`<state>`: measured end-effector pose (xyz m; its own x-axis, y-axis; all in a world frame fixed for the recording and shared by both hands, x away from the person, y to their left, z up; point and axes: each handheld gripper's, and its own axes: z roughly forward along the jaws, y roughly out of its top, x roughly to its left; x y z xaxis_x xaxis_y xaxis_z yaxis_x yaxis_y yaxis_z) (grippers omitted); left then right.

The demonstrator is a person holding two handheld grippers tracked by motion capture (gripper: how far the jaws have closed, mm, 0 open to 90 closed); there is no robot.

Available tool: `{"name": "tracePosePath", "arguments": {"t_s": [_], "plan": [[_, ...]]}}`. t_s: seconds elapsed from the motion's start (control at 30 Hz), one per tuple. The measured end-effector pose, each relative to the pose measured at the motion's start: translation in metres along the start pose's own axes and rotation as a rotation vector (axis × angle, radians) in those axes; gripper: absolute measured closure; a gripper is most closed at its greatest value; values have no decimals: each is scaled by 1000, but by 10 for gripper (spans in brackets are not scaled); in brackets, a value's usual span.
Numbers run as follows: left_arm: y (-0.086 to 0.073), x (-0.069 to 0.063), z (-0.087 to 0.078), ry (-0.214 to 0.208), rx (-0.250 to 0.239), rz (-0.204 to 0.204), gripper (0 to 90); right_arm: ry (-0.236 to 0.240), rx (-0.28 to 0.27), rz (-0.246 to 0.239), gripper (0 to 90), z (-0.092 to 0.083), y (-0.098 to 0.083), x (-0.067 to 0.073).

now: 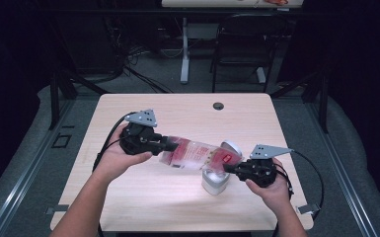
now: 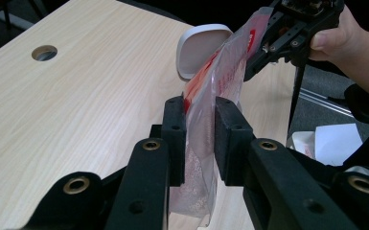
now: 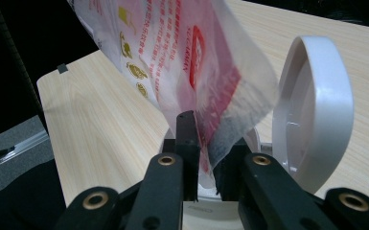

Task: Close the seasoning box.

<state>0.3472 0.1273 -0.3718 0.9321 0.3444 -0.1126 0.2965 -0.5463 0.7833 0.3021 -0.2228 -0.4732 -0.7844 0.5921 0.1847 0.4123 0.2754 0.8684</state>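
A clear plastic bag [image 1: 197, 155] with red print and a pale powder inside hangs stretched between both grippers above the table. My left gripper [image 1: 170, 145] is shut on one end; in the left gripper view its pads [image 2: 175, 129] squeeze the bag [image 2: 220, 76]. My right gripper [image 1: 229, 169] is shut on the other end, the bag's corner [image 3: 211, 143] pinched between its jaws. Right below that corner stands a small white container [image 1: 214, 182] with its hinged lid [image 3: 316, 110] flipped up. The right gripper [image 2: 256, 64] also appears far off in the left gripper view.
The light wooden table [image 1: 177, 108] has a cable hole [image 1: 218, 105] near its far edge. Behind it stand a dark chair [image 1: 247, 44] and another desk's white leg [image 1: 184, 49]. Cables trail from both grippers off the table's sides.
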Motion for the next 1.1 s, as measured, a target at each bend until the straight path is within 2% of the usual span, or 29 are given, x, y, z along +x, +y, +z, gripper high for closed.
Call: {"name": "tracePosePath", "arguments": {"t_s": [1.1], "plan": [[-20,6,-4,5,-27,-35,762,24,14,11,796,4,-4,-3]]}}
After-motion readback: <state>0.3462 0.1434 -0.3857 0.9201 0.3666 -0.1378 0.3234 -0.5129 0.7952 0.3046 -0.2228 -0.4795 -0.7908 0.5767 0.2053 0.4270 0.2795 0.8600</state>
